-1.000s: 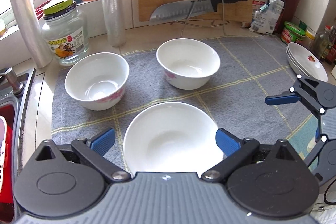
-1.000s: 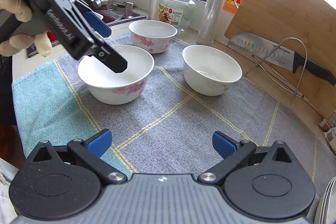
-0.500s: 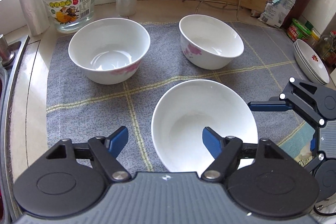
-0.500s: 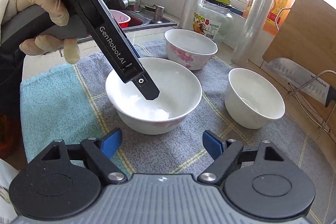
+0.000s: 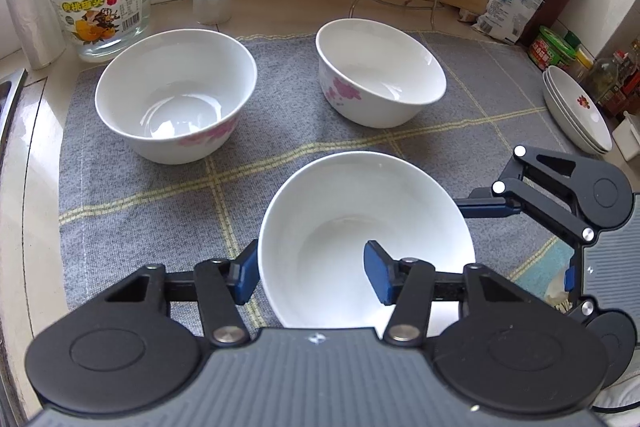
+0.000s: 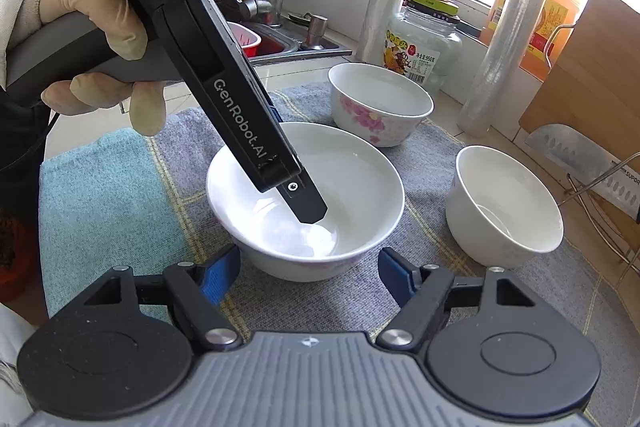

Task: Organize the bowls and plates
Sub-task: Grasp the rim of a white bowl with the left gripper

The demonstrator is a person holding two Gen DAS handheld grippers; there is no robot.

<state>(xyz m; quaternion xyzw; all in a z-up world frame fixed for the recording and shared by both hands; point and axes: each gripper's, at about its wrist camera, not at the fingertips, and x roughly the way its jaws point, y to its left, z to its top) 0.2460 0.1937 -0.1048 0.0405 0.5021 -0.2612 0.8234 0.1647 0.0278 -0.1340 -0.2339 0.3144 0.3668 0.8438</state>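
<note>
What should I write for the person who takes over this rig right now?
Left gripper: shut on the wall of the near white ceramic bowl, one finger inside.
Right gripper: open beside that bowl; its fingers have just been closing, nothing between them.
Two other white flowered bowls stand apart on the grey cloth; stacked white plates at its right.
No bowl nested yet.

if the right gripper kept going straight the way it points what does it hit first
Most likely the near outer wall of the closest white bowl, which sits dead ahead between the right gripper fingers; the left gripper already grips that bowl's rim.
</note>
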